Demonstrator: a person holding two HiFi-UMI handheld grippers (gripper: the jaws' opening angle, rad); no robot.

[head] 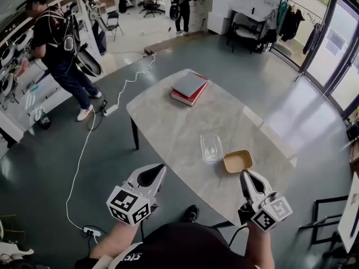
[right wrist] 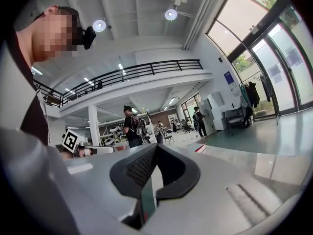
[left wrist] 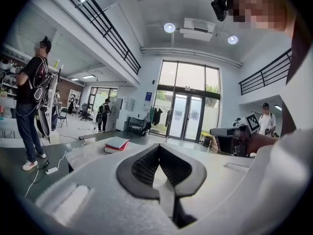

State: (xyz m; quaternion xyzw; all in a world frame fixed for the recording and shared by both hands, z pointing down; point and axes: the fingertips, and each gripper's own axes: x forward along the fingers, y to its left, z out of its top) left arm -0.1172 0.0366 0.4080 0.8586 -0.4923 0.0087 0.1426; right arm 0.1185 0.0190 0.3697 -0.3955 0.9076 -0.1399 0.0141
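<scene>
Open, high-ceilinged lab or workshop hall: mezzanine railing (left wrist: 102, 21), glass doors (left wrist: 188, 116), equipment racks (head: 11, 55).

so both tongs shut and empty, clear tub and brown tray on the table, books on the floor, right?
Not the floor: the books lie on the table, at its far end, per the head view. Rest stands: left tongs and right tongs shut, empty.

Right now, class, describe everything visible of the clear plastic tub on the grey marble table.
The clear plastic tub is a see-through rectangle with rounded corners. It stands upright and open, with no lid and apparently empty, on the grey marble table, close beside a brown paper tray.
</scene>
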